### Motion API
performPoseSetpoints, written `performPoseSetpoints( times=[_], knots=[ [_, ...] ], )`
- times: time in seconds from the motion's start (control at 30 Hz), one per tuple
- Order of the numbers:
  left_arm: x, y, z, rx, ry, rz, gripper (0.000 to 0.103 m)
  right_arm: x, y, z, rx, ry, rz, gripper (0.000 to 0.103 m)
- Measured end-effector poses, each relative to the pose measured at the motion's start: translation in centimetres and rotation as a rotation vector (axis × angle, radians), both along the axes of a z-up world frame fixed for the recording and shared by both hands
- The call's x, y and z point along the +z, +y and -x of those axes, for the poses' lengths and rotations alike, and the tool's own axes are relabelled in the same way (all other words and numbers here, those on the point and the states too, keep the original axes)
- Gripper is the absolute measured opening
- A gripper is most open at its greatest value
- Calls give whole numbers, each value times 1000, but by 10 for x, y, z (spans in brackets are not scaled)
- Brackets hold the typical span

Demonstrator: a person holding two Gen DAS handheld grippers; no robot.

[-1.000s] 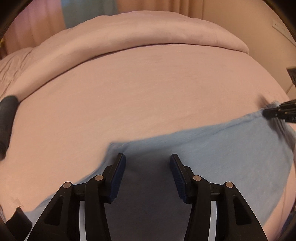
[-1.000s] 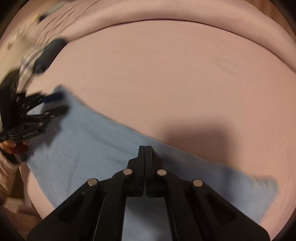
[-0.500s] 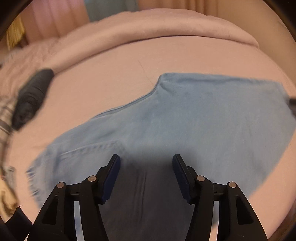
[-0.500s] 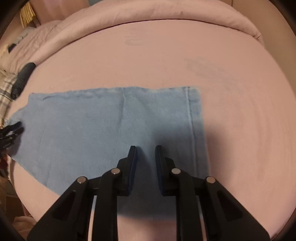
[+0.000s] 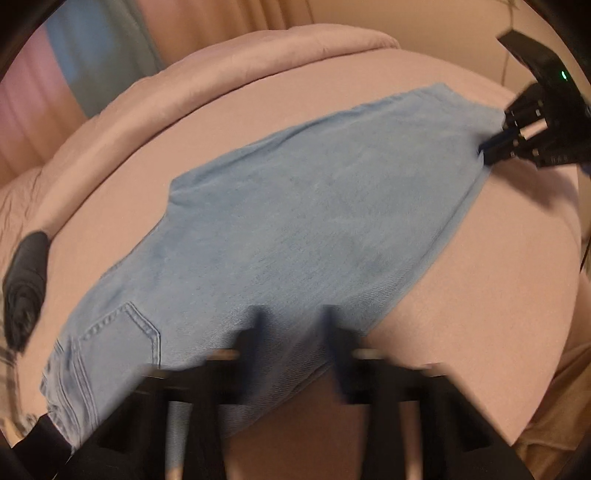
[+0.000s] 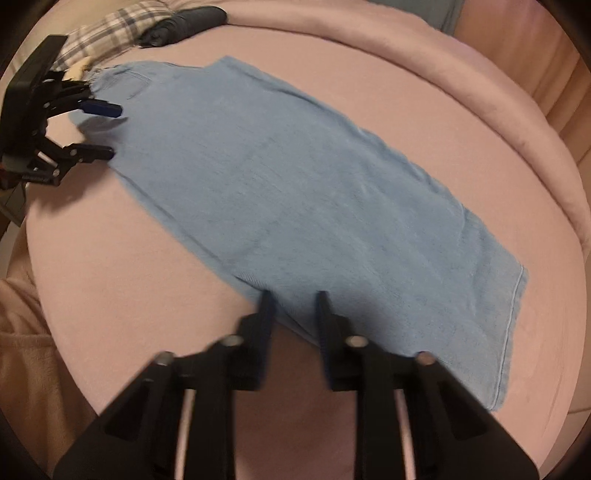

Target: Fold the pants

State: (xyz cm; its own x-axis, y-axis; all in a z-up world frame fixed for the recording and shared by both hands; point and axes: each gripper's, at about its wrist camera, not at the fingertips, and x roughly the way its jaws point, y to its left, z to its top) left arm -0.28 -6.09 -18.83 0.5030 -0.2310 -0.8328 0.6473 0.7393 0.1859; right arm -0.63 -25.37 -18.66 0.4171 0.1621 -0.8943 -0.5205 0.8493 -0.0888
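Light blue jeans [image 5: 295, 236] lie flat on the pink bed, folded lengthwise, waist and back pocket [image 5: 125, 339] at the lower left of the left wrist view. My left gripper [image 5: 295, 325] is open and empty just over the jeans' near edge at the waist end. In the right wrist view the jeans [image 6: 295, 177] run from upper left to the hem at lower right. My right gripper [image 6: 293, 306] is open and empty over the near edge at the leg end. Each gripper shows in the other's view, the left gripper [image 6: 107, 129] open, the right gripper [image 5: 495, 147] at the hem.
The pink bed [image 6: 424, 92] has a rolled duvet [image 5: 229, 70] along its far side. A dark rolled garment [image 5: 26, 288] and a plaid cloth [image 6: 107, 33] lie beyond the waist end. The bed edge [image 6: 44, 295] drops off close to me.
My right gripper went from shut to open over the last second. Both grippers pulled back toward the jeans' near edge, so the whole folded garment now shows. The left stayed open.
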Motion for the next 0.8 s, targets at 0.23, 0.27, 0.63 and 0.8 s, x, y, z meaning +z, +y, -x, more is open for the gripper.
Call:
performPoseSetpoints(
  times=[0.23,0.27,0.63,0.8],
  knots=[
    [-3,37,-3,-3,17,-12,7,-11,-9,6,10,25,13,5],
    [2,40,-4,14,45,9,7,-12,-8,8,2,17,-6,5],
    [9,23,-43,244,181,248,81,-15,-66,-27,-407,59,-267,23],
    [-4,20,-27,240,176,196,81,-20,-86,-2,-456,32,-380,20]
  ],
)
